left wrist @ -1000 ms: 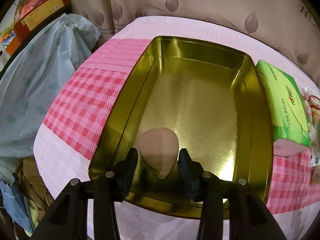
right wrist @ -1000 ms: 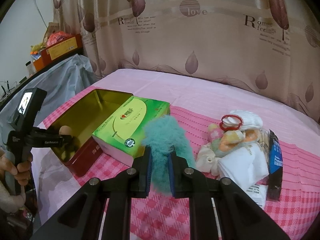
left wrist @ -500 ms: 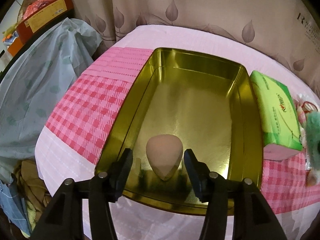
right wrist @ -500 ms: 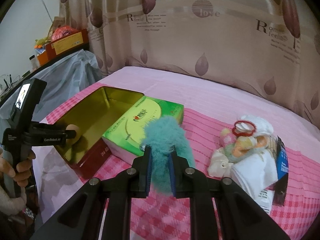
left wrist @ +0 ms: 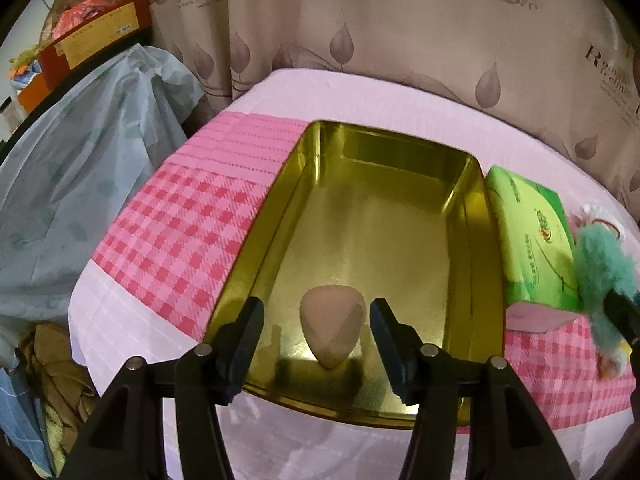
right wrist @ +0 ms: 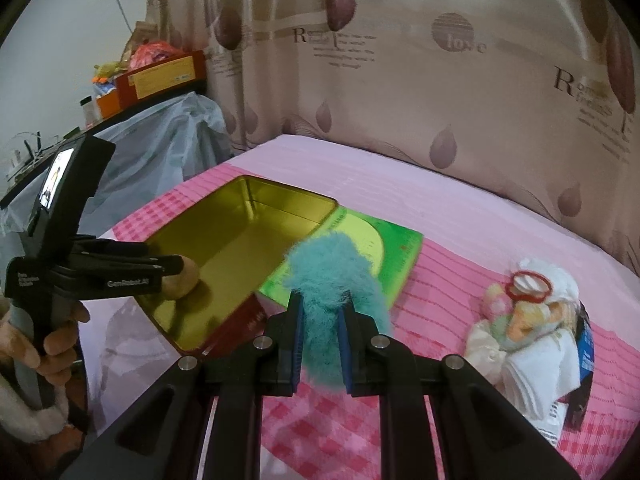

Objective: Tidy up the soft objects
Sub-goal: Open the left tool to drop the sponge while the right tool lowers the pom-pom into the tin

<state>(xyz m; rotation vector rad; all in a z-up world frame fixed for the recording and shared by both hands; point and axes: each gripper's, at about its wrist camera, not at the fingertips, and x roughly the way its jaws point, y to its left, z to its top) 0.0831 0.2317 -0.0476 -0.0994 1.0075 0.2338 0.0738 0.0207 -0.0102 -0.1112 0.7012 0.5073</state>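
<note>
Left hand-held gripper [left wrist: 316, 334]: jaws stand wide and have just been opening. A beige teardrop sponge [left wrist: 333, 330] lies between the fingers, untouched by either pad, resting on the floor of the gold tin [left wrist: 472, 280] close to its near wall. In the right wrist view a hand [right wrist: 60, 344] grips the handle of this tool at the tin's near corner.

Right hand-held gripper [right wrist: 319, 334]: jaws narrow, clamped on a teal fluffy ball [right wrist: 334, 280], whose fur bulges above and beside the pads. It is held in the air in front of the green tissue pack [right wrist: 394, 256], near the tin's right side. The ball also shows at the right edge of the left wrist view.

The tin sits open on a pink checked cloth [left wrist: 176, 232]; only the sponge is inside it. The tissue pack lies just beside the tin's right wall.

Further right on the cloth, well apart from the tin: a heap of pale soft items [right wrist: 528, 328], with a red ring [right wrist: 528, 284] on top and a dark packet [right wrist: 584, 352] against its right side.

A leaf-print curtain [right wrist: 400, 80] hangs behind.
</note>
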